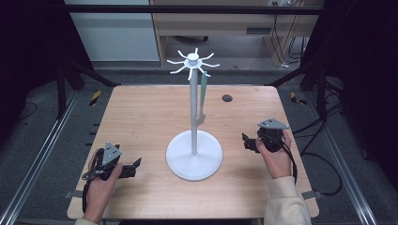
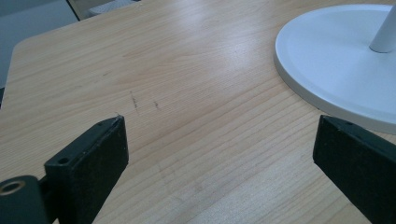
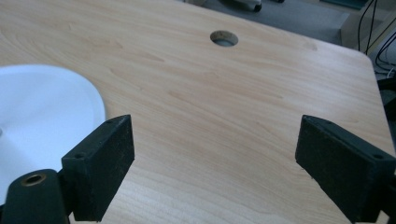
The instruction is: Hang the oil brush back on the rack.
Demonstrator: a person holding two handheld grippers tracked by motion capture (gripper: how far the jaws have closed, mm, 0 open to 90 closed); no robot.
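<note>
A teal utensil [image 1: 203,96] is being left hanging on the white rack [image 1: 193,112] at the middle of the surface [image 1: 141,112].

Its long axis is running vertically beside the pole, its top hooked on a right-hand prong. It is probably best lifted straight up off the prong, gripped low on the handle. The left hand-held gripper [image 1: 137,163] and right hand-held gripper [image 1: 244,140] are being held wide apart and empty, flanking the base.
</note>
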